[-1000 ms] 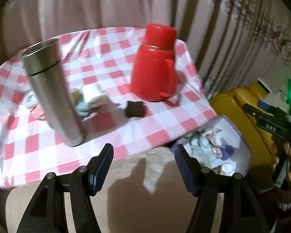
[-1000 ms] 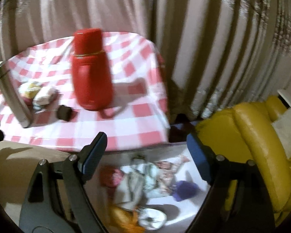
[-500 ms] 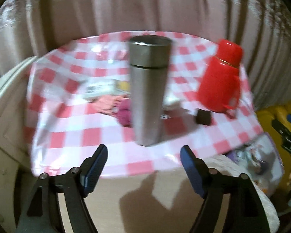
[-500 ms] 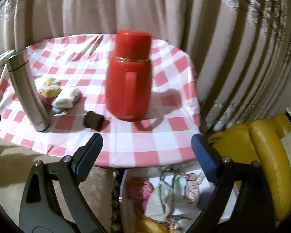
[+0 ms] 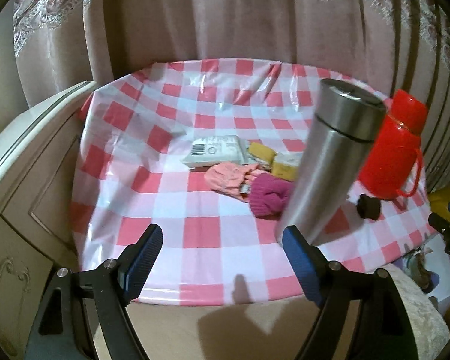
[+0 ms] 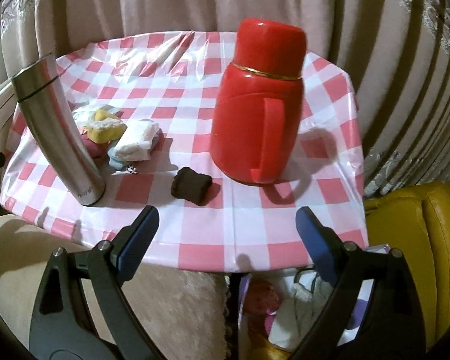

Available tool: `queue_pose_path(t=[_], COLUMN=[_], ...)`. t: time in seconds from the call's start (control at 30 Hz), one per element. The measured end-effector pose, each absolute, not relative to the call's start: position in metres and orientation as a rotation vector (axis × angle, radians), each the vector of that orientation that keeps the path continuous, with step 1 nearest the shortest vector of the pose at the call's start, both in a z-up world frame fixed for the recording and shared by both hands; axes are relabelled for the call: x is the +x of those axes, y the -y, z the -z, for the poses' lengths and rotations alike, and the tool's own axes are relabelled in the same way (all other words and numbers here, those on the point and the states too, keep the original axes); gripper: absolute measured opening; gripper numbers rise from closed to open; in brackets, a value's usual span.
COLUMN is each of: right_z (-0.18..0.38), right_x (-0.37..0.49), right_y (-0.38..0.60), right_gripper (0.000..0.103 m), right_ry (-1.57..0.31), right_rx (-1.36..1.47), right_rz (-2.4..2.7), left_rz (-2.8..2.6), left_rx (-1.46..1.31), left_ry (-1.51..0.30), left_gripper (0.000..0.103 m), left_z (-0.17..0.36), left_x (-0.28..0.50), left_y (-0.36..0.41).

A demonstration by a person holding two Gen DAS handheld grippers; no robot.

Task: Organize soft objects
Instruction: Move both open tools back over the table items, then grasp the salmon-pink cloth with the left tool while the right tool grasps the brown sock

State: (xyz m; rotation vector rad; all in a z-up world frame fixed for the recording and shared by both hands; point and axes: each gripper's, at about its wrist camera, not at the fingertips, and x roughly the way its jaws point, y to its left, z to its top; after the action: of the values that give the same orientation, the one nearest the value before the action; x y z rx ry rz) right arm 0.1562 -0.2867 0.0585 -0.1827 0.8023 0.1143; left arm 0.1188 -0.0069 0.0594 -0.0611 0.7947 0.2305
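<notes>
We're between picks here, by our reading: both tools empty and lined up on the table again, hunting the next soft item. Nearest us, the left gripper [image 5: 220, 253] has its jaws spread wide, nothing between them, nothing touched, blue pads hanging over the near edge of the checked cloth [image 5: 201, 234]. The right gripper [image 6: 226, 228] is the same, wide apart and empty, above its own stretch of table edge. Below it, off the table, we can see the bin [image 6: 273, 315] with a jumble of cloth things already inside.

Just past the right jaws lies the brown lump [image 6: 191, 185], alone on the cloth, between the flask [image 6: 57, 126] and the red jug [image 6: 258, 105]. That looks like the easy pick for the right side: drop forward, straddle it, squeeze gently, and keep clear of the jug.

For the left, the pile sits farther in: a magenta knit [image 5: 268, 193] closest, partly behind the flask, touching a pink cloth [image 5: 229, 177]; beyond them a yellow sponge [image 5: 262, 150] and a white packet [image 5: 214, 151]. The flask stands in front on the right, so we'd come in from the left of it or risk tipping it. Behind everything, the curtain [image 5: 225, 15].
</notes>
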Motion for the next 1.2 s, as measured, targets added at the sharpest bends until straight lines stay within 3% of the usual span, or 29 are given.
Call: queue_pose_path(t=[0.8,1.07,1.2], right_z=[0.002,0.02,0.029], right_x=[0.231,0.25,0.258], right_y=[0.242,0.236,0.235], right_gripper=[0.093,0.088,0.086], right_ry=[-0.956,-0.993,-1.013], right_rx=[-0.232,-0.251,-0.255], right_rz=[-0.136,-0.141,-0.143], left_rz=[-0.207,-0.152,-0.105], left_rx=[-0.146,-0.167,-0.177], left_ry=[-0.804,-0.836,-0.893], left_gripper=[0.083,0.096,0.096], left_z=[-0.043,-0.028,-0.008], left_x=[0.191,0.236,0.257], left_y=[-0.057,-0.063,-0.063])
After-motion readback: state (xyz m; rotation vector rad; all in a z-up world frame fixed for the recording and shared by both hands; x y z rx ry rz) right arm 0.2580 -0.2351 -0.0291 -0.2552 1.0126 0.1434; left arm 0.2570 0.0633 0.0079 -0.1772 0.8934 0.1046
